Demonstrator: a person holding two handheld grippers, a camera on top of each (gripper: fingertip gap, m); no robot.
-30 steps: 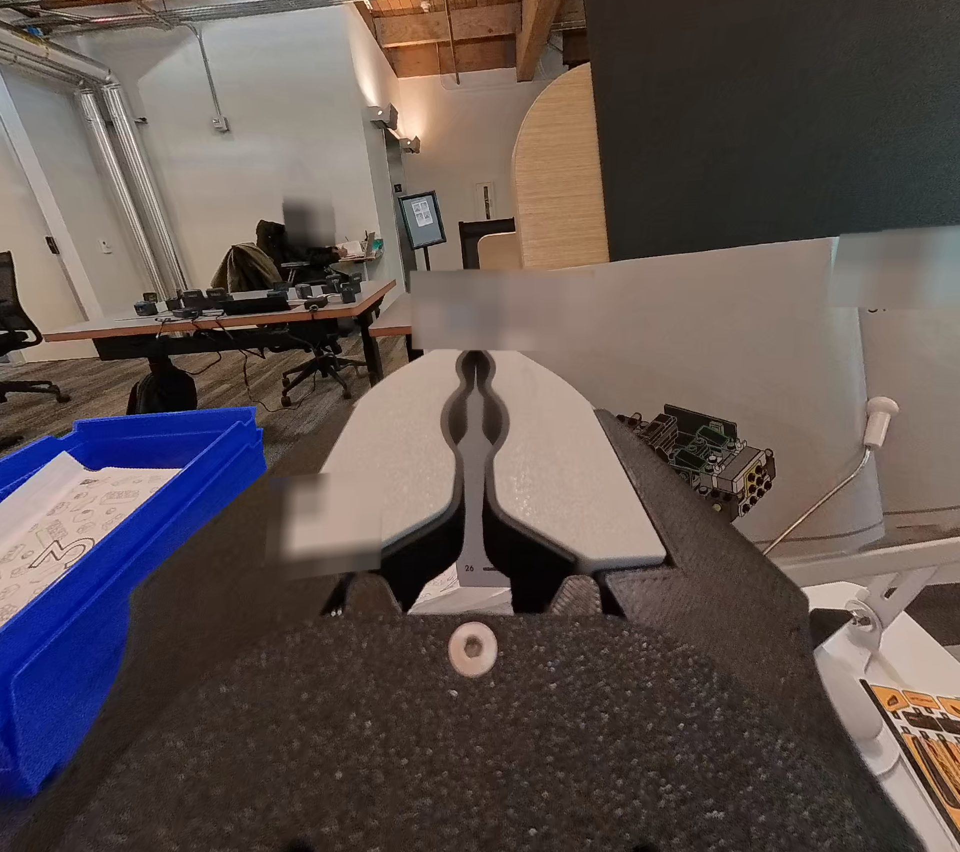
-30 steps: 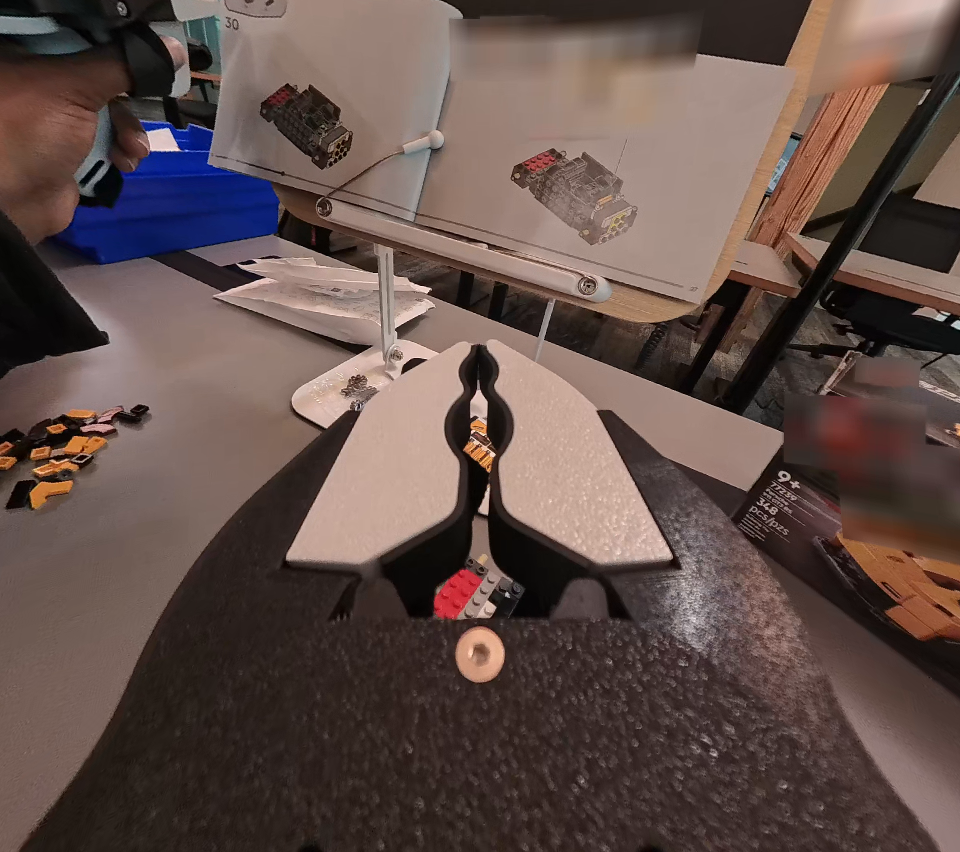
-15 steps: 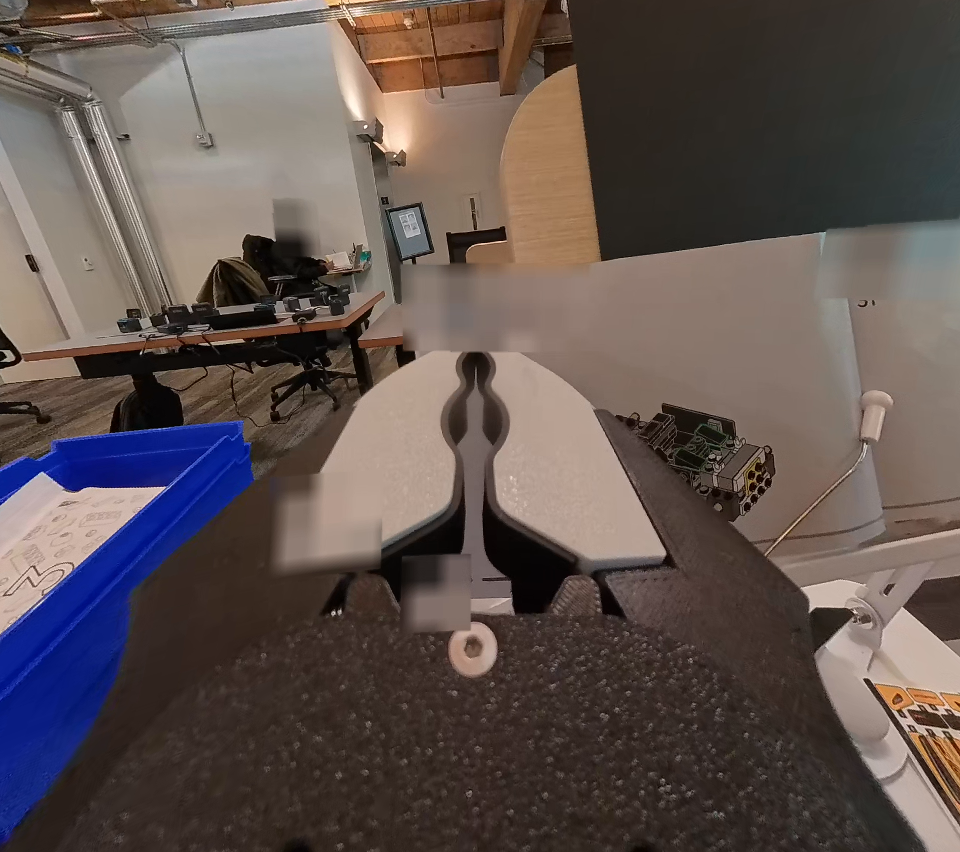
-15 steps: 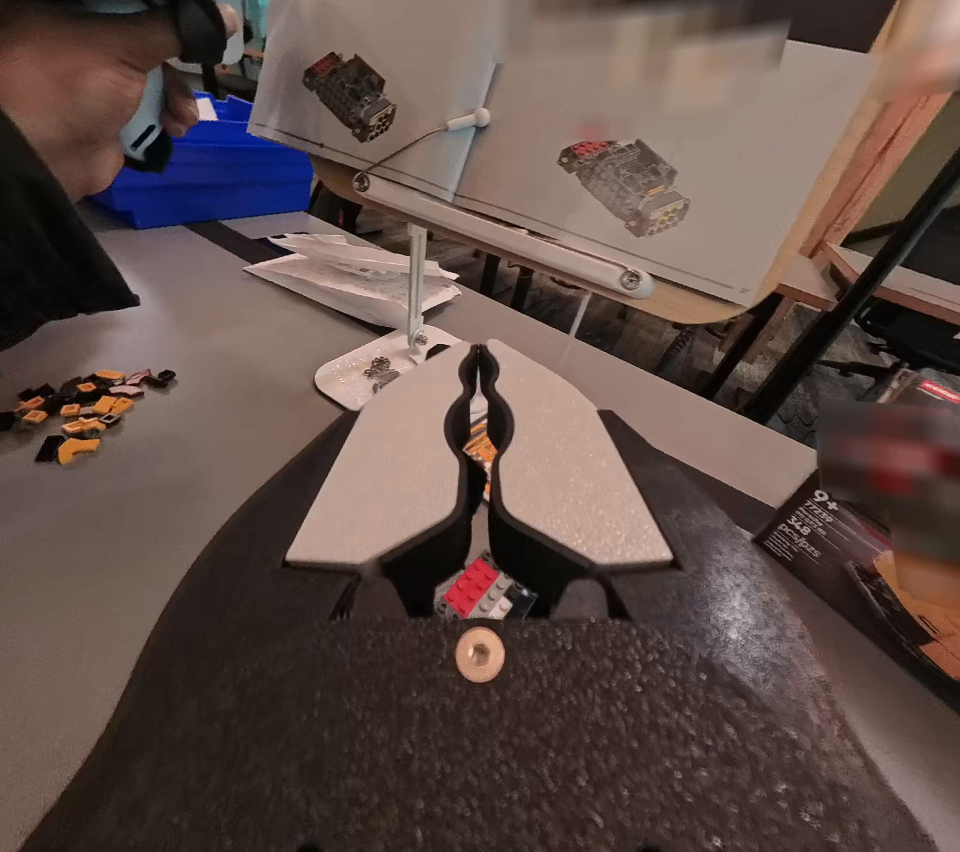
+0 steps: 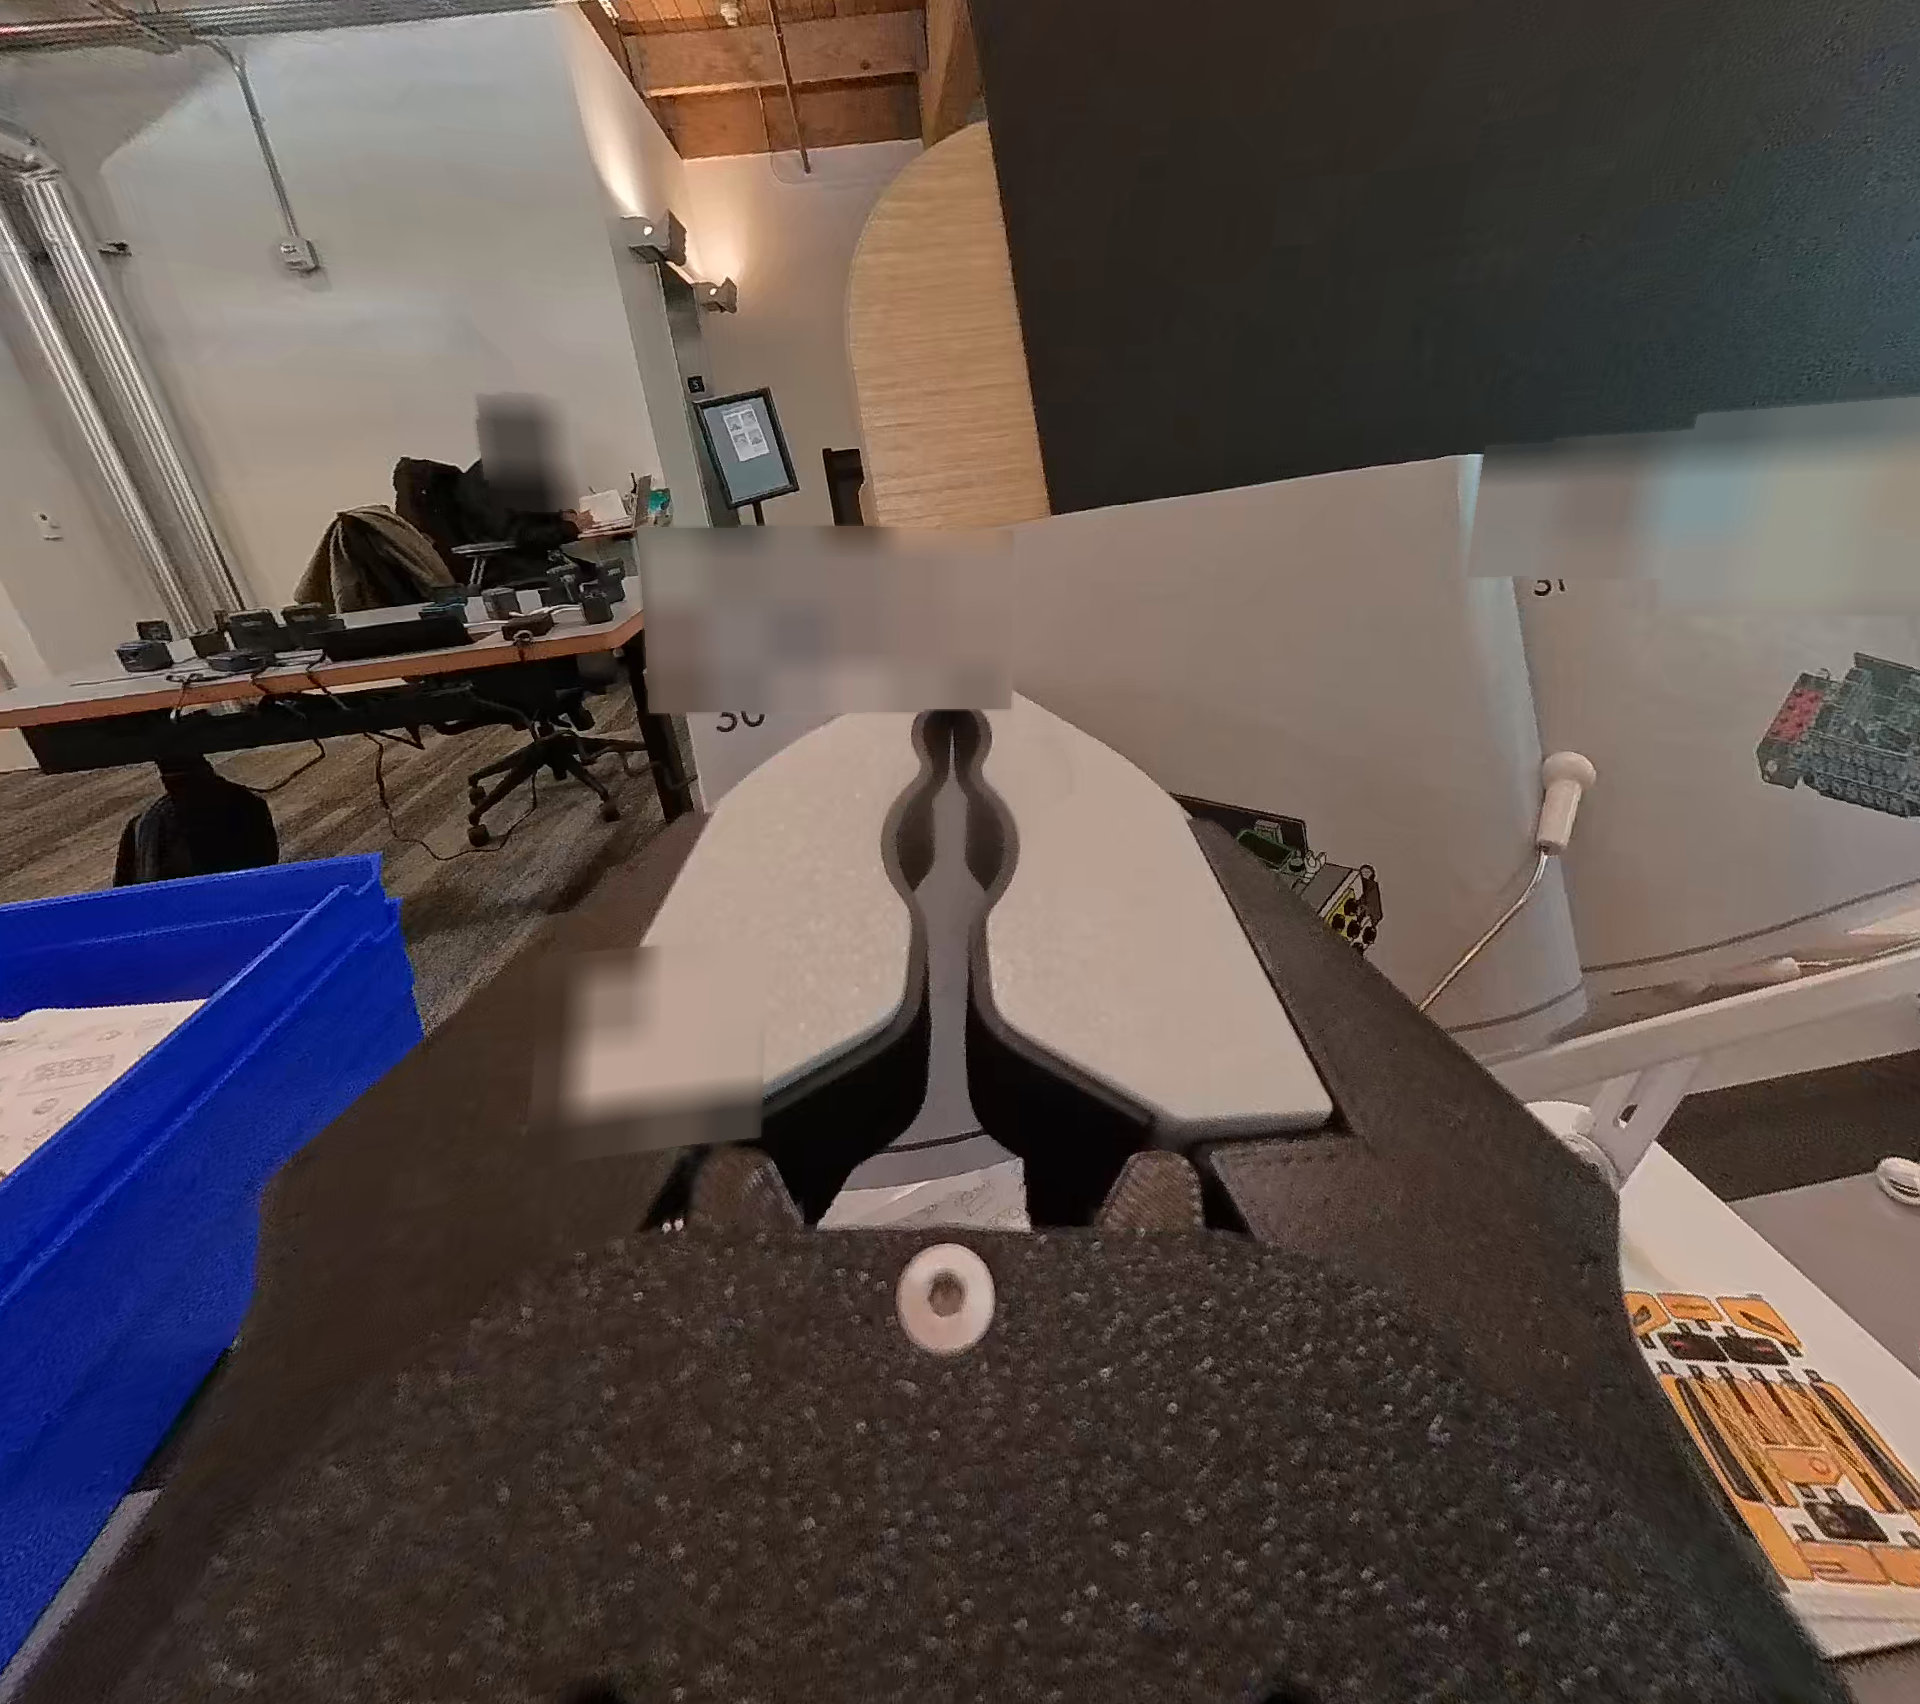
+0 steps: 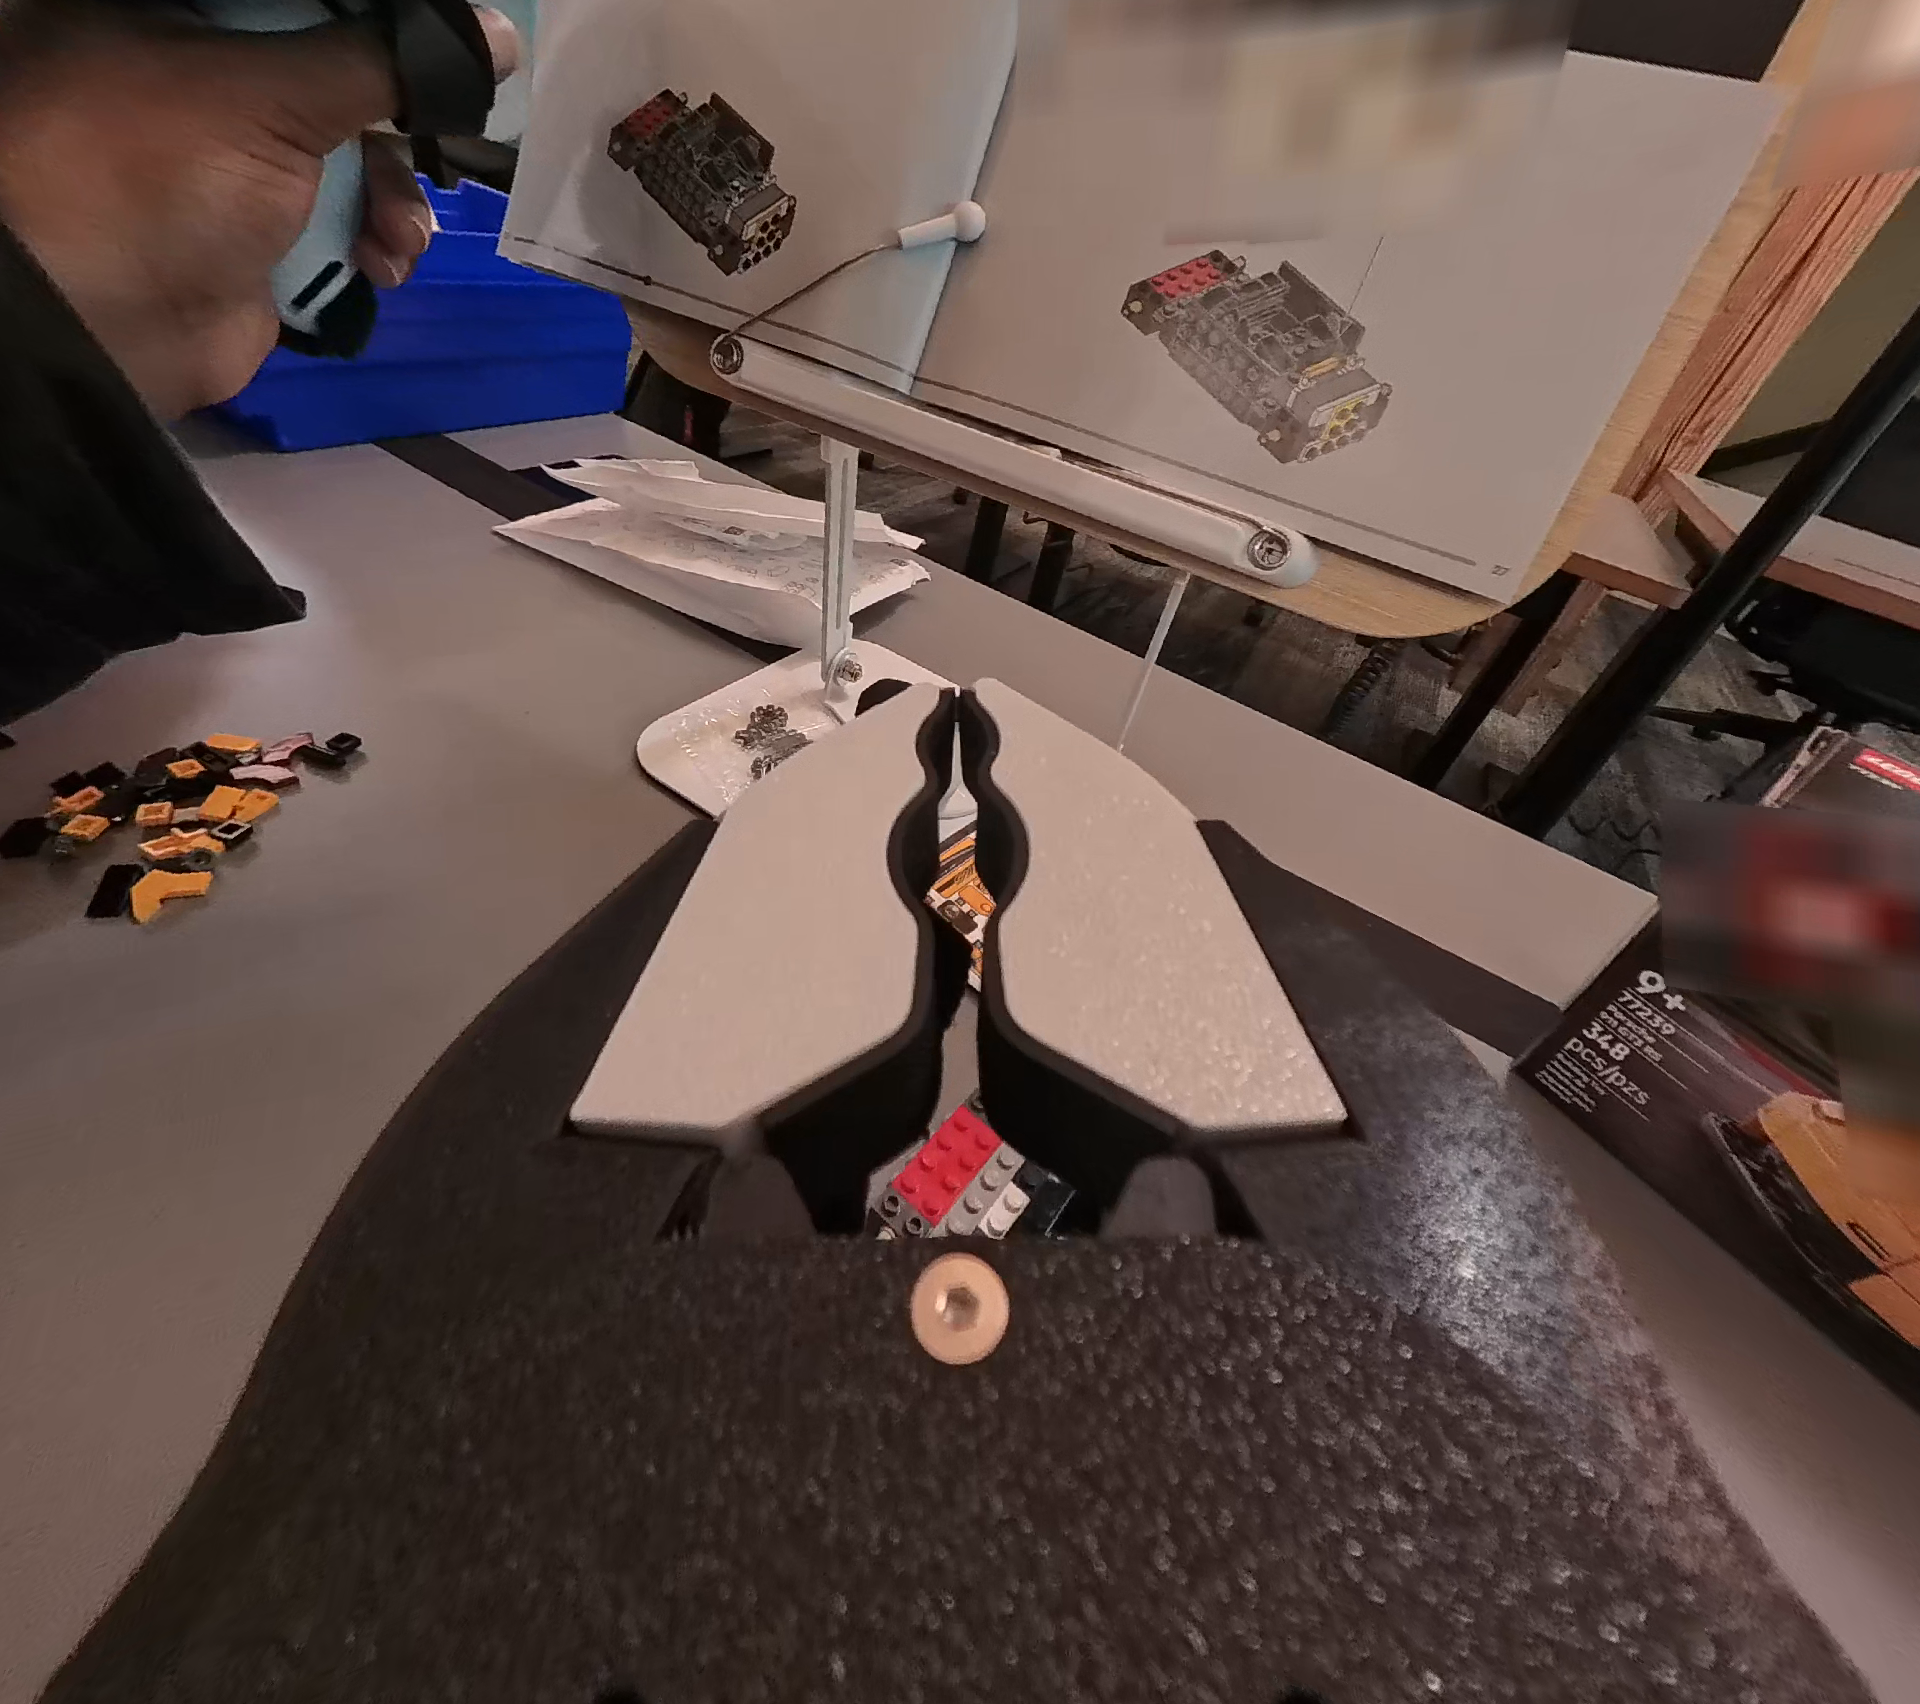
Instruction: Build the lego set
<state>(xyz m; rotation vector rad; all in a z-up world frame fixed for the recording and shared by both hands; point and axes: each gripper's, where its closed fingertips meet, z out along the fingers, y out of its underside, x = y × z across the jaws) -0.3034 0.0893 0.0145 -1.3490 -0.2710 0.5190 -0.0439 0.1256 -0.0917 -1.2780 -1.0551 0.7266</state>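
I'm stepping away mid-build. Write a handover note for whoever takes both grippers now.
Left gripper: shut, empty, raised in front of the instruction booklet on its stand.
Right gripper: shut, low over the grey table; whether it grips anything cannot be told.
Partly built lego assembly, red plate on top, shows under the right gripper.
Loose orange and black pieces lie on the table's left; set box at right.
Left to do: the rest of the build, going by the loose pieces.
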